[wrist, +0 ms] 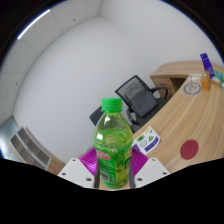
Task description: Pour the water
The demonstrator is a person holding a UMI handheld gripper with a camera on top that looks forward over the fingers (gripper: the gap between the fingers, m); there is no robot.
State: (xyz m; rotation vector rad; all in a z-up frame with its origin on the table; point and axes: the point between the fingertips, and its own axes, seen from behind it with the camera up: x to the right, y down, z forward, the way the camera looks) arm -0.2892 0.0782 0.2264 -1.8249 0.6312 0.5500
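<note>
One green bottle [113, 146] (label unreadable) in hand-held gripper [113, 172]

Bottle [112, 142] between the jaws; chair [140, 100] beyond, seemingly beside desk [185, 115].

One green bottle [113, 145] with one green cap [112, 104] stands between the two fingers [92, 162] of the one gripper [113, 166]. Beyond them is one black chair [140, 100] and one curved wooden table [180, 120]. On the table lies one red round thing [190, 150].
</note>
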